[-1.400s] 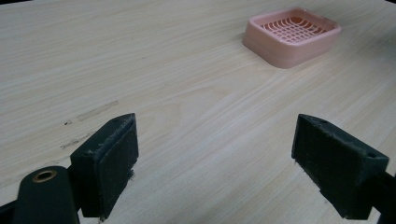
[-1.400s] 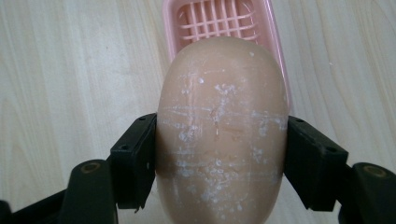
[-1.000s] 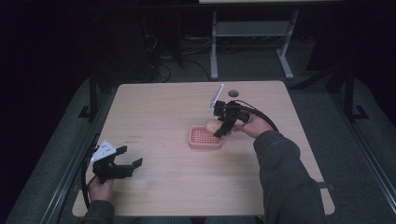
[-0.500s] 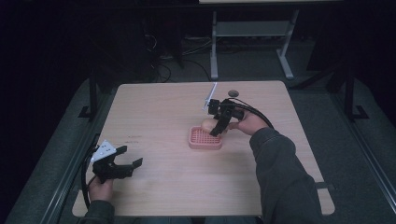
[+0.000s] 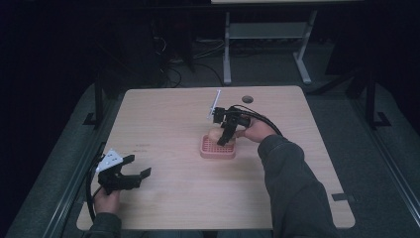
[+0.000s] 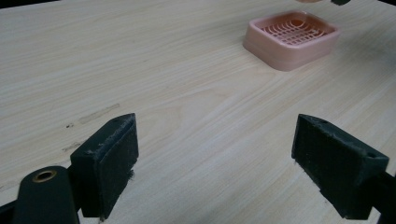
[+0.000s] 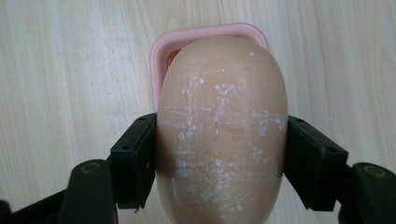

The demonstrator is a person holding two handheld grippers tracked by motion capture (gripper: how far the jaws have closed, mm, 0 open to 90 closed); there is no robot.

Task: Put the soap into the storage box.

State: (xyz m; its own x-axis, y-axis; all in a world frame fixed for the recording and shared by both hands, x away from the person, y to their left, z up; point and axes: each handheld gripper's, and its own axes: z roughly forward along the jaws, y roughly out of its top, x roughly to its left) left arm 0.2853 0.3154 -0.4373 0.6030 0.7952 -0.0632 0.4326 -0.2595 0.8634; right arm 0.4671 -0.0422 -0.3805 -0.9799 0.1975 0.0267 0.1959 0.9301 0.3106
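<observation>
Down at the near left corner of the table [image 5: 163, 114], the left gripper [image 5: 130, 174] sits low in the person's hand, jaws spread wide with nothing between them; its own view looks between the two black pads [image 6: 108, 161] across bare wood to the pink dish [image 6: 292, 38] well ahead, slatted floor showing. Further out, mid-table, the right gripper [image 5: 227, 135] points down over the dish, and from above the soap [image 5: 216, 134] is just a pale lump at its tips. The right gripper view fills in the rest: jaws clamped on both sides of the tan oval soap, flecked with white marks, hanging directly above the dish, whose rim [image 7: 161, 49] peeks out behind it.
</observation>
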